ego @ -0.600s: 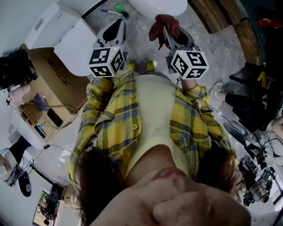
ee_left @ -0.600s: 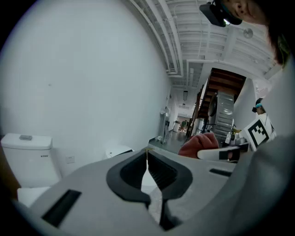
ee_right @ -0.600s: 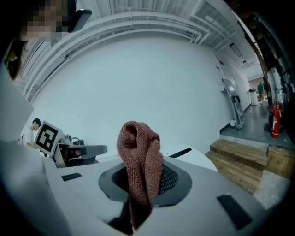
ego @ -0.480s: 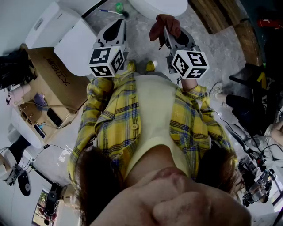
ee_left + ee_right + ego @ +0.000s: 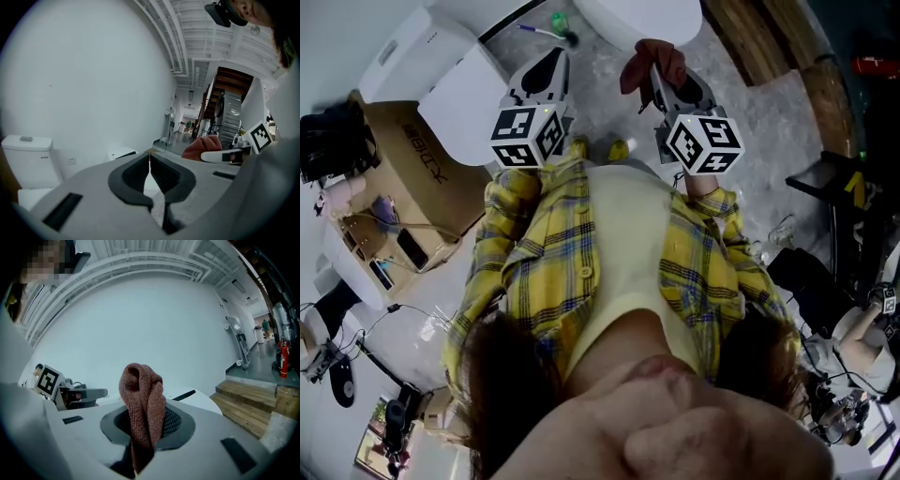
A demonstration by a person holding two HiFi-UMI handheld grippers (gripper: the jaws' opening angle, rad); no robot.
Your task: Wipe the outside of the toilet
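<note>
An open brown cardboard box (image 5: pixel 403 178) at 9 o'clock in the head view holds small clutter and cables. The right gripper (image 5: pixel 146 425) clamps a rust-red knitted cloth (image 5: pixel 142 394) just short of the white ceramic toilet bowl (image 5: pixel 636 17) at 12 o'clock. Only its own view shows the left gripper (image 5: pixel 150 158) pinched together on nothing.

Toilet (image 5: pixel 633 14) ahead, cardboard box (image 5: pixel 411 161) left
</note>
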